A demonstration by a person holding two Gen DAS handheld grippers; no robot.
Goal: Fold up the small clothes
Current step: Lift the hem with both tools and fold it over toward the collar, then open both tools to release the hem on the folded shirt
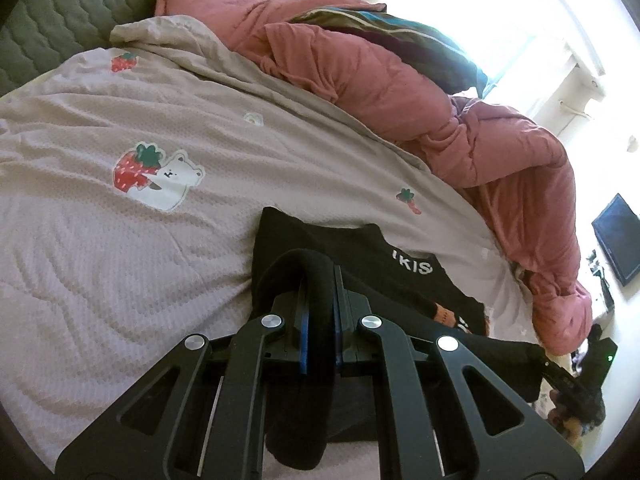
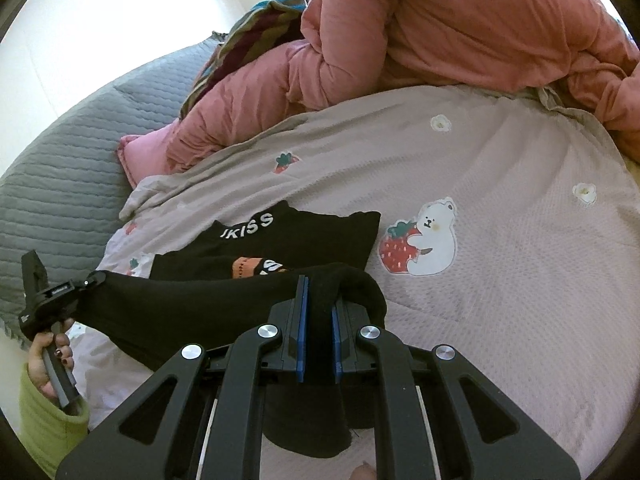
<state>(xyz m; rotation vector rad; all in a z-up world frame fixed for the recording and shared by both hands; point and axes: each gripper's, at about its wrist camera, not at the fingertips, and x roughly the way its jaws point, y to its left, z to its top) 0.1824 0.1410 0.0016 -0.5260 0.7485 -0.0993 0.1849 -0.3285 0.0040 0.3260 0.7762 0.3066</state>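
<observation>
A bed spread with a pale lilac textured sheet printed with strawberries and a white bear; a rumpled pink quilt is heaped along its far side, with a striped cloth (teal, olive and maroon bands) lying on top. A grey quilted cover borders the sheet at the head end. Strong daylight from a window washes out the white wall, and a dark flat screen stands beyond the bed's end.

Black top w/ white lettering and an orange patch. Pale lilac-pink bedsheet printed w/ red strawberries, white bears. Salmon-pink quilted duvet. Grey quilted cover. Blue pads seen inside black jaws. Lime-green sleeve.
</observation>
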